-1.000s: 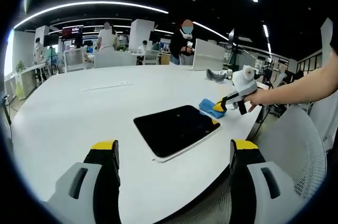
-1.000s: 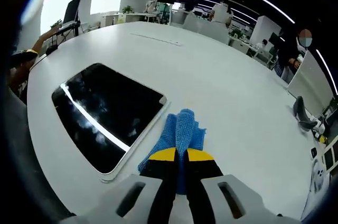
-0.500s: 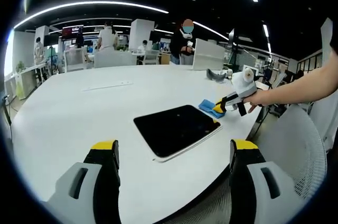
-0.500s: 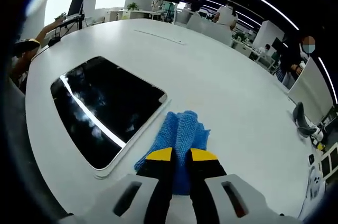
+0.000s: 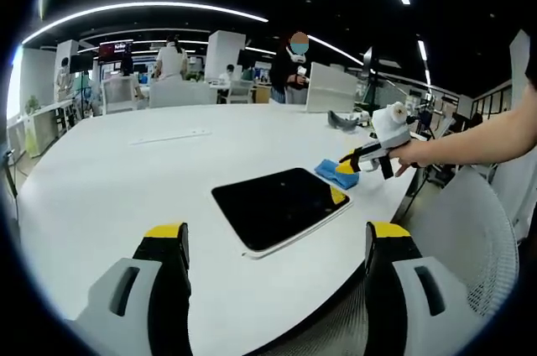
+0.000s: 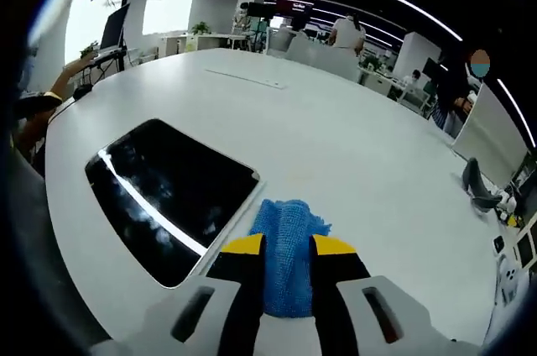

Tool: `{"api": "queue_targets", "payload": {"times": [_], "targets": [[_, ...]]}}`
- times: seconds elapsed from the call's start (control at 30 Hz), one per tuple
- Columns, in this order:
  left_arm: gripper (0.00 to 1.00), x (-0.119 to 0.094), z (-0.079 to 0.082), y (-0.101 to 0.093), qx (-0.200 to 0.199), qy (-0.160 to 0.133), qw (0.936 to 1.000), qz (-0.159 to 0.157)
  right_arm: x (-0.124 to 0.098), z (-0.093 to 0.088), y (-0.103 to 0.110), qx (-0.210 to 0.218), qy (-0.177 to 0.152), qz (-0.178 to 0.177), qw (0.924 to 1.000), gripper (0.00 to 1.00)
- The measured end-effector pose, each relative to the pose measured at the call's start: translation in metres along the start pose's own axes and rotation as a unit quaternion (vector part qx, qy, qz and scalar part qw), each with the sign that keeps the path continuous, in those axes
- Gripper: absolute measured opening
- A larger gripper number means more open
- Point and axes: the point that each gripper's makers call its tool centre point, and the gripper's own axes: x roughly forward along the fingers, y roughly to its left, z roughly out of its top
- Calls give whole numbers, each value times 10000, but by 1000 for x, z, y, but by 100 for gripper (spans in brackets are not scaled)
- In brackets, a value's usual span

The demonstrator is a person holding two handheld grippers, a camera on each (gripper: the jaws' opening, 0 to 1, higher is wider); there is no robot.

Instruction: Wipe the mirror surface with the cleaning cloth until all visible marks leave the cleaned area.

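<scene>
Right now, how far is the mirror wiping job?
Done: the right gripper has pinched the blue cleaning cloth. In hand: the cloth sits beside the mirror edge, not on the glass. Left: all wiping; smudges show on the dark surface. The left gripper waits open.

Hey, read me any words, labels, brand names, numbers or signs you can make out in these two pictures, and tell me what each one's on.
None can be read.
Dark hanging screen at the back of the office: red and white marks, too small and blurred to read.
Flat rectangular white-framed mirror, blue cleaning cloth, round white table: no text visible.
</scene>
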Motion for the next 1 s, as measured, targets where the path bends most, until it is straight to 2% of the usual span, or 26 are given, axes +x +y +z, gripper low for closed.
{"api": "queue_targets", "payload": {"times": [0.13, 0.27, 0.4, 0.47, 0.7, 0.97, 1.0], "targets": [[86, 0, 0, 0, -1, 9, 10000, -9, -13, 15, -1, 150, -171, -7, 9997, 16], [88, -1, 2, 1, 30, -63, 10000, 42, -34, 34, 1, -26, -484, -9, 9988, 16], [88, -1, 1, 1, 33, -41, 10000, 33, -56, 43, -2, -9, -737, -81, 9972, 18], [88, -1, 2, 1, 17, -52, 10000, 38, -64, 45, -2, 83, -777, -67, 9969, 18], [88, -1, 1, 1, 33, -25, 10000, 22, -90, 43, 2, -44, -917, -87, 9957, 17], [88, 0, 0, 0, 56, -12, 10000, 21, -113, 28, 24, 121, -1022, -10, 9947, 17], [88, 0, 0, 0, 53, -18, 10000, 24, -110, 28, 21, 147, -1030, -16, 9946, 17]]}}
